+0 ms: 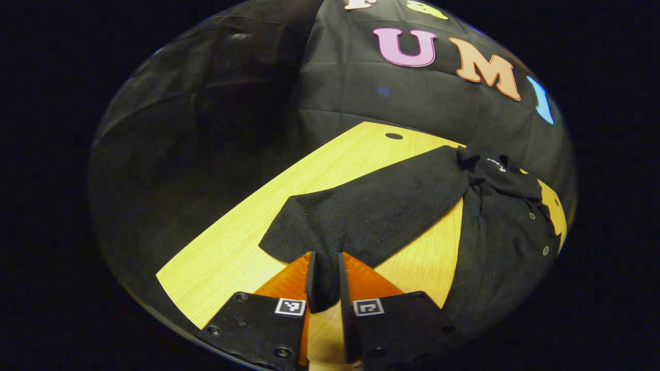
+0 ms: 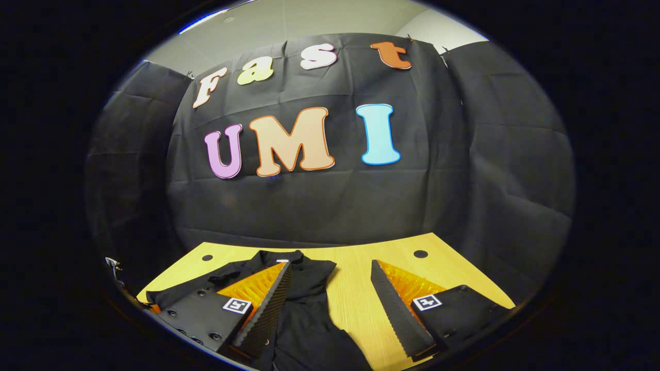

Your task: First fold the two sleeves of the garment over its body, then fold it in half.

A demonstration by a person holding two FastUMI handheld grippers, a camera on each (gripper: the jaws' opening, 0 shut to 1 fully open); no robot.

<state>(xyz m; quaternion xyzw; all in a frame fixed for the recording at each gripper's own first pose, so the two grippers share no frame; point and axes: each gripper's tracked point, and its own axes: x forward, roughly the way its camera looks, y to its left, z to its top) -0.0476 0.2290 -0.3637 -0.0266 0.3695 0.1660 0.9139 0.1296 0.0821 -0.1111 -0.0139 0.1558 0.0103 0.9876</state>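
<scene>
A black button-front garment lies on a yellow wooden table (image 1: 227,252). In the left gripper view its left sleeve (image 1: 371,206) stretches flat from the body (image 1: 510,237) toward me, and my left gripper (image 1: 325,275) is shut on the sleeve's cuff, black cloth bunched between its orange fingers. The collar (image 1: 490,167) lies crumpled at the far end. In the right gripper view my right gripper (image 2: 330,304) hangs open above the table, the garment (image 2: 304,309) lying under and beside its left finger (image 2: 268,304), collar (image 2: 281,256) at the far edge. Nothing is between those fingers.
The table (image 2: 356,299) has round cable holes at its far corners (image 2: 420,254) (image 1: 394,136). Black cloth walls stand close behind the table's far edge. Bare wood lies to the right of the garment in the right gripper view.
</scene>
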